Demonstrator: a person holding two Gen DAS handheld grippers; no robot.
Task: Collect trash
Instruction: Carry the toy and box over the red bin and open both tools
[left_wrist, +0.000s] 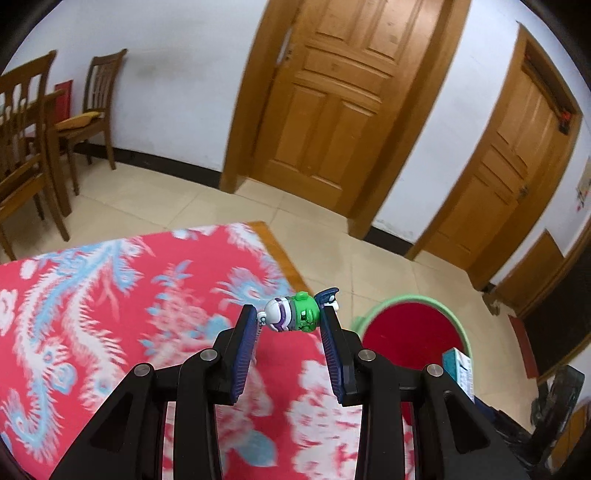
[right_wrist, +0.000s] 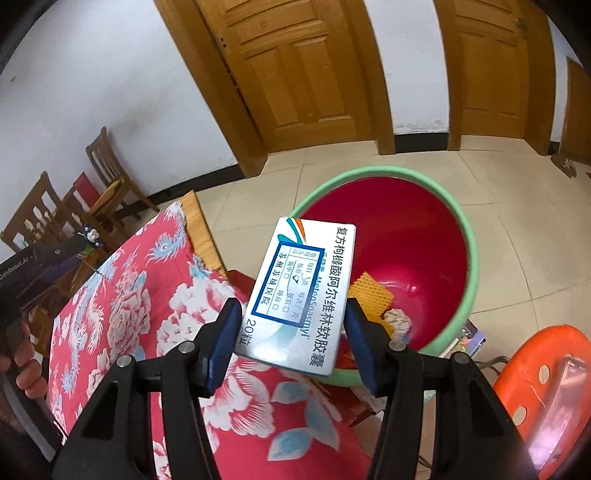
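Observation:
My left gripper (left_wrist: 290, 314) is shut on a small green, white and purple toy figure (left_wrist: 293, 314), held at the fingertips above the table's right end. In the right wrist view that gripper (right_wrist: 86, 240) shows at far left with the toy at its tip. My right gripper (right_wrist: 291, 314) is shut on a white medicine box (right_wrist: 299, 291) with blue print, held over the table corner beside the red basin (right_wrist: 424, 236) with a green rim. The basin (left_wrist: 406, 332) holds a yellow mesh piece (right_wrist: 369, 295) and a crumpled wad (right_wrist: 399, 319). The box's edge (left_wrist: 460, 369) peeks in at right.
A red floral cloth (left_wrist: 110, 314) covers the wooden table. Wooden chairs (left_wrist: 85, 110) stand by the far wall, and two wooden doors (left_wrist: 332, 103) are beyond the tiled floor. An orange plastic stool (right_wrist: 546, 387) sits beside the basin. A hand (right_wrist: 26, 365) grips the left tool.

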